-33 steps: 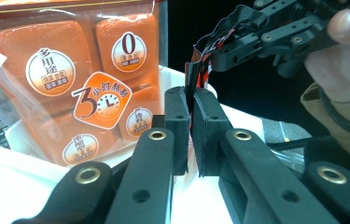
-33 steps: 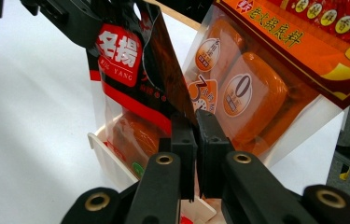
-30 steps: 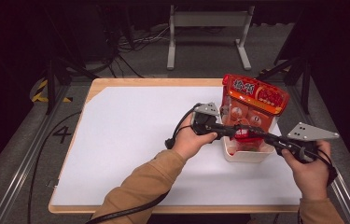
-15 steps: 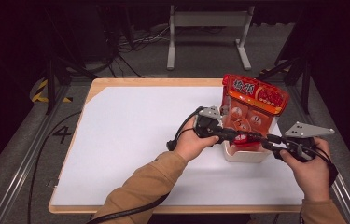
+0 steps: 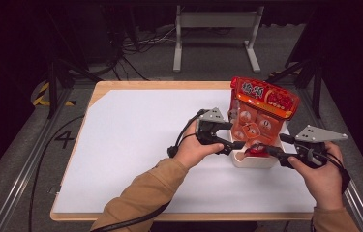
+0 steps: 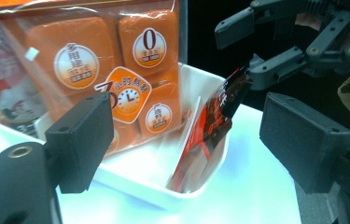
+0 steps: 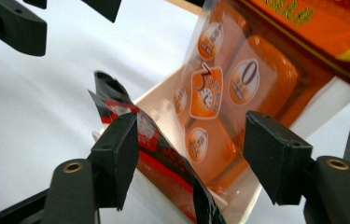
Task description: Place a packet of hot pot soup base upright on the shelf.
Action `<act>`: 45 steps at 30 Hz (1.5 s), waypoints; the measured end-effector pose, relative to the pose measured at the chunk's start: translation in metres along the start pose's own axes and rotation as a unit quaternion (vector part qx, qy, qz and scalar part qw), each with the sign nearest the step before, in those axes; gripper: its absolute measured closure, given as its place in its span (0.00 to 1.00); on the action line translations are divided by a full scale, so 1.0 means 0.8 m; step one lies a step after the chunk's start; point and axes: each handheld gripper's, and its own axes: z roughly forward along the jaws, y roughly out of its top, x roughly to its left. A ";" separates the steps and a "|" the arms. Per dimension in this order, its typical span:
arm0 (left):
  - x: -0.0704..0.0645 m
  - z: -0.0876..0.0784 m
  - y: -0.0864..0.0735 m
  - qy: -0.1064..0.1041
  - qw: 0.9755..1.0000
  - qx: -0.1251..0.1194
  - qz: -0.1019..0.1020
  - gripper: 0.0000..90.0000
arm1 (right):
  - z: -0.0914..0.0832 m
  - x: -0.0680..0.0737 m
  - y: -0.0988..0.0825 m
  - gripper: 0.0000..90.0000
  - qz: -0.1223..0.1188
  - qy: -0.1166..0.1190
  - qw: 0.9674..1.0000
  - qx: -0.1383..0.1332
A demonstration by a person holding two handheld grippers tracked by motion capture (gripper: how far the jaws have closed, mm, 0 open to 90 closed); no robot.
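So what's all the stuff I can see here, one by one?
Orange snack bag: one, orange and red, standing upright in the tray's far end.
Small sachet: one, red and black, leaning in the tray's near end.
Tray: one, white, on the table's right side.
Table: one, white top with wooden edge.
Metal stand: one, grey, on the floor beyond the table.
Left hand-held gripper: one, black, open at the tray.
Right hand-held gripper: one, black, open at the tray.
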 end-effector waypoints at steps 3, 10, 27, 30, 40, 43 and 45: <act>-0.002 -0.010 -0.001 0.007 1.000 0.000 0.005 0.20 | 0.000 0.003 0.003 0.40 0.000 0.007 1.000 -0.012; -0.010 -0.064 -0.009 0.048 0.999 0.005 0.022 0.20 | 0.000 0.012 0.013 0.39 -0.001 0.025 0.998 -0.053; -0.021 -0.213 -0.081 0.160 0.987 0.023 0.003 0.18 | 0.023 0.054 0.031 0.31 -0.003 0.079 0.989 -0.124; -0.023 -0.227 -0.091 0.167 0.986 0.019 -0.005 0.18 | 0.027 0.058 0.031 0.30 -0.006 0.083 0.988 -0.130; -0.037 -0.268 -0.131 0.200 0.980 0.009 -0.013 0.17 | 0.054 0.082 0.024 0.29 -0.024 0.120 0.981 -0.148; -0.039 -0.274 -0.144 0.211 0.977 0.013 -0.015 0.17 | 0.063 0.089 0.021 0.29 -0.027 0.132 0.978 -0.157; -0.040 -0.277 -0.151 0.211 0.977 0.011 -0.019 0.17 | 0.065 0.091 0.019 0.29 -0.027 0.134 0.978 -0.156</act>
